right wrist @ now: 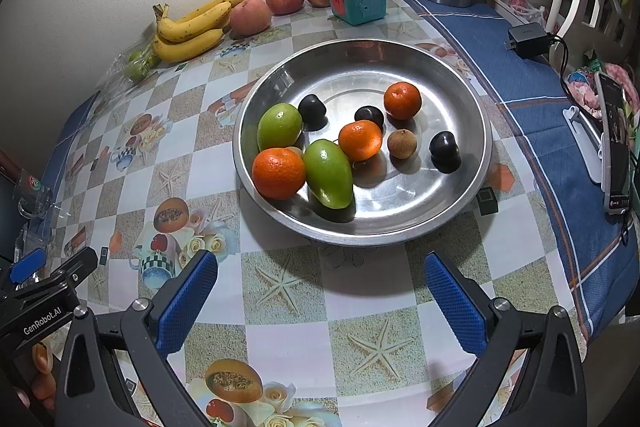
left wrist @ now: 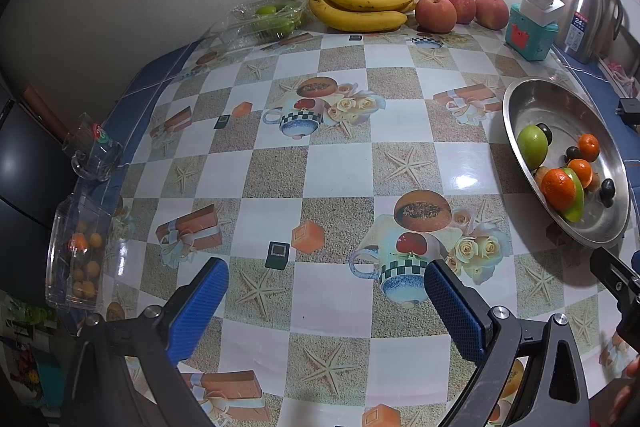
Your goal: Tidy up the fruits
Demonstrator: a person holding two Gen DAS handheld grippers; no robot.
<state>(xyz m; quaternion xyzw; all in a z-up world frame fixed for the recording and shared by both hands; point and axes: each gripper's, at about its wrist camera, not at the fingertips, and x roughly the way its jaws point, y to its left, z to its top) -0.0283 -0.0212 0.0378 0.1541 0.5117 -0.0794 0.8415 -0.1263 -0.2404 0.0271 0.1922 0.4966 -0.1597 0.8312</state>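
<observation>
Stainless steel, round and shallow, the metal dish [right wrist: 460, 99] sits at the centre of the right wrist view and holds the loose fruit. Treat the three small orange mandarins [right wrist: 278, 173] as light, soft-skinned and apt to roll; take each across its widest girth. The two green oblong mangoes [right wrist: 328, 173] are probably heavier and smooth; grip them across the short axis. The small dark plums [right wrist: 445, 151] and the brown longan [right wrist: 402, 143] bruise easily, so close gently. Your right gripper [right wrist: 320, 297] is spread wide and empty, low in the frame, short of the dish rim. Your left gripper [left wrist: 326, 301] is likewise spread and empty over the chequered patterned tablecloth [left wrist: 340, 163], with the dish at the right edge of its view.
</observation>
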